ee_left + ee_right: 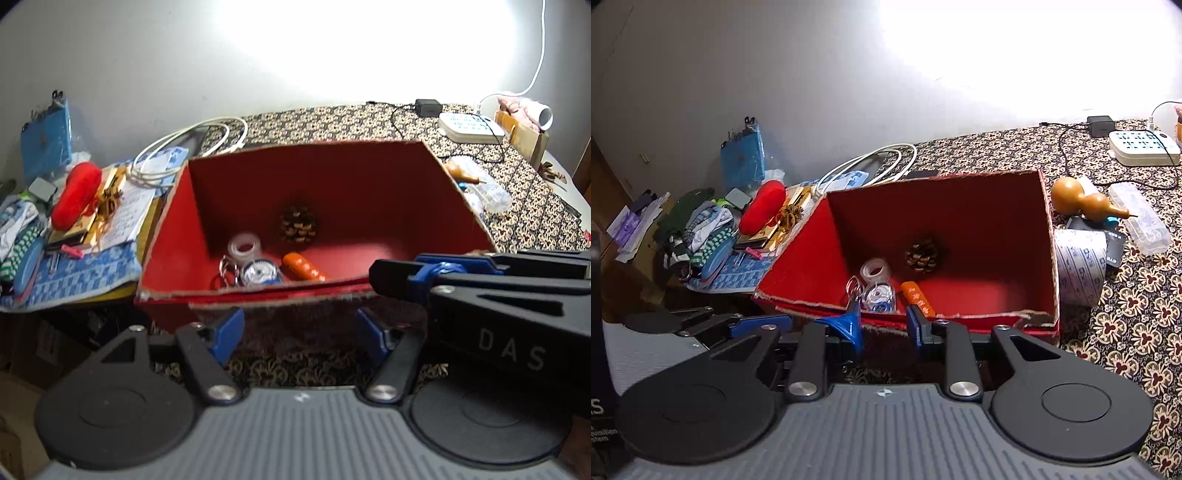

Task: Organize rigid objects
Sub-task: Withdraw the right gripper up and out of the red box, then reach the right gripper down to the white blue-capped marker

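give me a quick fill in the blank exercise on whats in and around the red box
1. The brown pine cone lies inside the ____ cardboard box.
2. The orange cylindrical tube lies in the box to the ____ of the clear tape roll.
3. The tan gourd sits ____ the box, on the patterned cloth.

Missing words: red; right; outside

Left tongs (300, 334) hang open and empty just short of the red box (369, 177). Inside: pine cone (298, 222), tape roll (244, 248), orange tube (303, 266). Right tongs (376, 275) reach in at the box's near rim.
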Demonstrator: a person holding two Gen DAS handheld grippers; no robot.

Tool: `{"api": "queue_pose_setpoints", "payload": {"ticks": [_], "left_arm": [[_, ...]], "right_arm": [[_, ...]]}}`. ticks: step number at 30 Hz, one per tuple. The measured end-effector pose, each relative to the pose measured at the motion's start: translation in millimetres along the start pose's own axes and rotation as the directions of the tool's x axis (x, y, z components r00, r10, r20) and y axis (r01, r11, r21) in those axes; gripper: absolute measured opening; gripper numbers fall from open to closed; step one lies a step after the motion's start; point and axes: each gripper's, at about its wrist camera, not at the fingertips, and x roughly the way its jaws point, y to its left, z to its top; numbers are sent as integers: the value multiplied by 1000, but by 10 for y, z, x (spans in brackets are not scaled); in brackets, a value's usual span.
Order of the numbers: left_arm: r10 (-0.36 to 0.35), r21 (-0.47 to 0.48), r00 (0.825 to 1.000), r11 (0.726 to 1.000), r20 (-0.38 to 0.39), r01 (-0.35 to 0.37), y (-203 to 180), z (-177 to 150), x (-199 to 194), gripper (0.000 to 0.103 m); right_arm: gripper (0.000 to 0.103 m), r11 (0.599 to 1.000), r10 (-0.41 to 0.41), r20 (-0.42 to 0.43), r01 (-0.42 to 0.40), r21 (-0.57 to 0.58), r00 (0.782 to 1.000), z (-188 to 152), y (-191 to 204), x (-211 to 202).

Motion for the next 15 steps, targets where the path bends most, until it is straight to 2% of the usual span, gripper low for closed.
{"api": "queue_pose_setpoints", "payload": {"ticks": [8, 15], "left_arm": [[13, -13, 999, 1000, -40, -13, -53, -173, 19, 69], [-4, -1, 997, 1000, -74, 4, -120, -302, 86, 69]], "right_arm": [[11, 1000, 12, -30, -12, 4, 999, -169, -26, -17], [11, 999, 34, -71, -32, 22, 997, -310, -87, -3]]}}
